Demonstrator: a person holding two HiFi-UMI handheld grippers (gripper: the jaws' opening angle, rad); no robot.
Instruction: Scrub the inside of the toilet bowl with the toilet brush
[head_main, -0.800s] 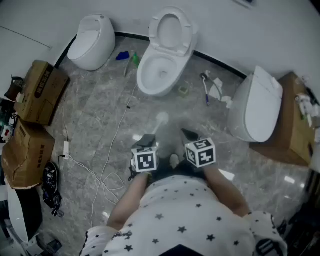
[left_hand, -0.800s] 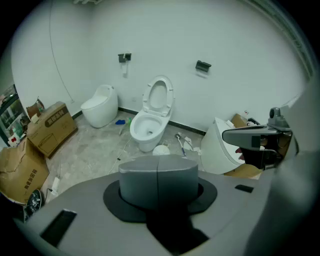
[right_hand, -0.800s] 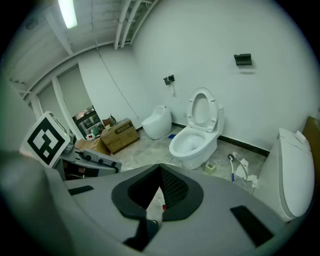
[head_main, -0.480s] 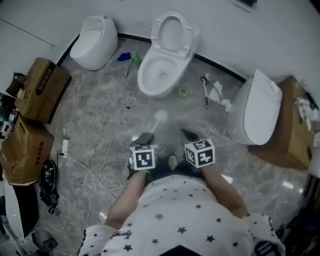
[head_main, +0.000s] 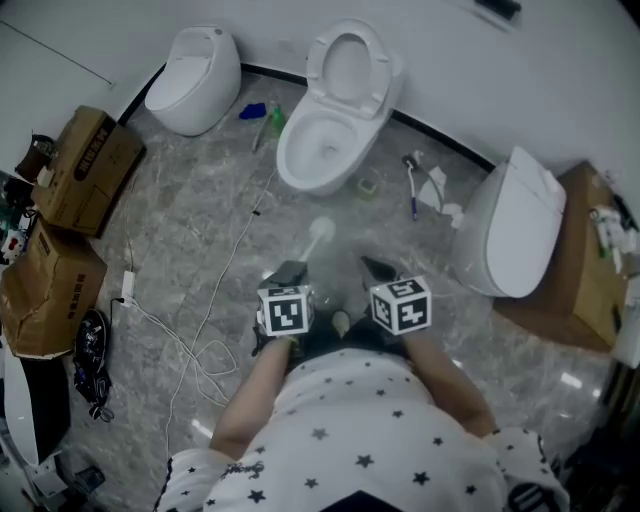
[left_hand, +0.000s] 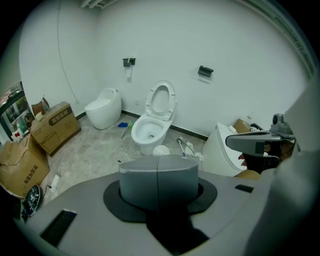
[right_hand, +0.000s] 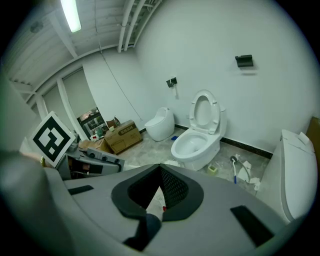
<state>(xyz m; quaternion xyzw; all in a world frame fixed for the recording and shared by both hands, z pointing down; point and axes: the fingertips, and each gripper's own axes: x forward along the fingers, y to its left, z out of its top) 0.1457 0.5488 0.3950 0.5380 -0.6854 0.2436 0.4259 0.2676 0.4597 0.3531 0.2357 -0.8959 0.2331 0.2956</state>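
The left gripper (head_main: 297, 272) has its jaws clenched; in the left gripper view (left_hand: 158, 172) the two grey jaws meet with only a thin seam between them. It grips the toilet brush (head_main: 318, 236) by the handle, and most of the handle is hidden under the gripper. The long axis of the brush runs from the gripper toward about 1 o'clock in the head view. The round white head is the far end and it points at the toilet (head_main: 330, 150). In the left gripper view the brush head (left_hand: 161, 150) shows just above the jaws, in line with the bowl (left_hand: 147, 131). The head is over the grey marble floor (head_main: 200, 230), between the person and the toilet, well apart from the bowl.

The right gripper (head_main: 375, 268) is at 3 o'clock of the left one. Its jaws are released (right_hand: 159, 187): the dark pads stand apart in a V shape and grasp nothing.

The toilet stands at 12 o'clock against the white wall, with seat and lid raised. A second toilet (head_main: 195, 68) is at 10 o'clock and a third one (head_main: 510, 220), with its lid down, at 2 o'clock. Cardboard boxes (head_main: 80, 170) lie at 9 o'clock, and a white cable (head_main: 215, 300) runs over the floor.
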